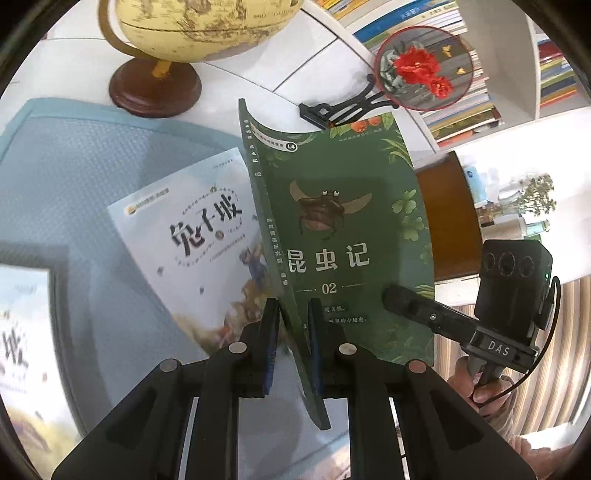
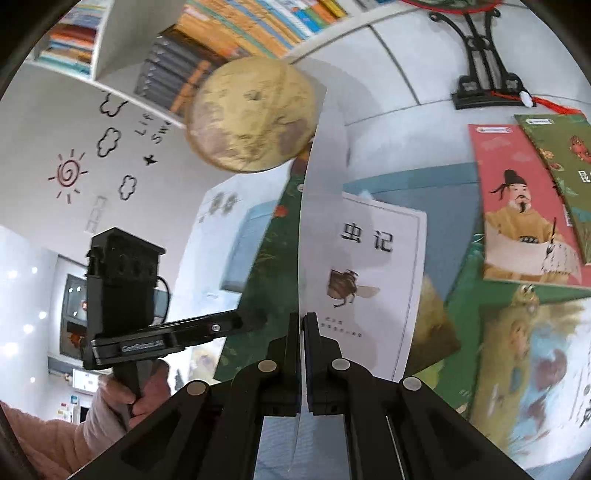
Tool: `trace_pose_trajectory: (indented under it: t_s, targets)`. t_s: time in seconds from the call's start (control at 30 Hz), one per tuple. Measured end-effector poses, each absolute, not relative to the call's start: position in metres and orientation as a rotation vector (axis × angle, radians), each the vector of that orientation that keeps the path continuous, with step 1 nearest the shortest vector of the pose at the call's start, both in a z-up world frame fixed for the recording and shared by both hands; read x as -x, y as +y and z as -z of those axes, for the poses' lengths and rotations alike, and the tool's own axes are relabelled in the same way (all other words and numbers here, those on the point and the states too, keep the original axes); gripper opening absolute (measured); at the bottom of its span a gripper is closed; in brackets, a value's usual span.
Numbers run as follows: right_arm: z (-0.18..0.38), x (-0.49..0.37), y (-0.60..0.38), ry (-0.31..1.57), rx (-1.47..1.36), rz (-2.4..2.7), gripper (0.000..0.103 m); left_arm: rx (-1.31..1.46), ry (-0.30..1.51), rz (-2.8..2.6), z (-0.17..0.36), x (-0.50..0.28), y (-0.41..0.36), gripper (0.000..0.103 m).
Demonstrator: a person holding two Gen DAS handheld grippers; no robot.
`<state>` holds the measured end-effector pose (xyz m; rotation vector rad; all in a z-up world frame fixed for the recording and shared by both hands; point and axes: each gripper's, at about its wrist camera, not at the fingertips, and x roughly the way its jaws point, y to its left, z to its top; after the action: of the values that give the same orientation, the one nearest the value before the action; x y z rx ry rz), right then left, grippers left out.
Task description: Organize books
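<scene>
My left gripper (image 1: 291, 314) has its fingers on either side of the spine edge of a green insect book (image 1: 343, 229) and holds it above the blue mat (image 1: 74, 166). A white and blue book (image 1: 192, 243) lies on the mat beneath it. My right gripper (image 2: 302, 325) is shut on the book's front cover or first leaf (image 2: 314, 206), which stands edge-on; the white title page (image 2: 373, 280) shows to its right. The right gripper also shows in the left wrist view (image 1: 395, 295), touching the cover's right edge.
A globe (image 1: 192, 26) on a brown base stands behind the mat. A round flower fan on a black stand (image 1: 424, 70) and shelves of books (image 1: 461, 114) are at the back. More books, one red (image 2: 524, 206) and one green (image 2: 565, 173), lie to the right.
</scene>
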<state>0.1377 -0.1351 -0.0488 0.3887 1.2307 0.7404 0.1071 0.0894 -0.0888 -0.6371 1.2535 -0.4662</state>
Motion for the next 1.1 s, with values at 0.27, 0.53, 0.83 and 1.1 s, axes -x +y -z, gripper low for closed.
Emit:
trace_pose_trajectory:
  t_s: [0.27,0.53,0.83,1.1]
  targets:
    - [0.007,-0.097,-0.111,1.182,-0.386,-0.808,0.002,0.665,1.193,0.5,0.052,-0.066,0.117,0.014]
    - [-0.028,-0.068,-0.069,1.125,-0.397,-0.891,0.002,0.701,1.121,0.501,0.029,-0.029,0.163,0.017]
    - [-0.049,-0.04,0.005,1.093,-0.355,-0.997,0.002,0.822,1.001,0.58,0.01,0.004,0.224,0.015]
    - [0.026,-0.02,0.039,1.285,-0.378,-0.902,0.002,0.681,1.14,0.329,0.043,0.012,0.278,0.023]
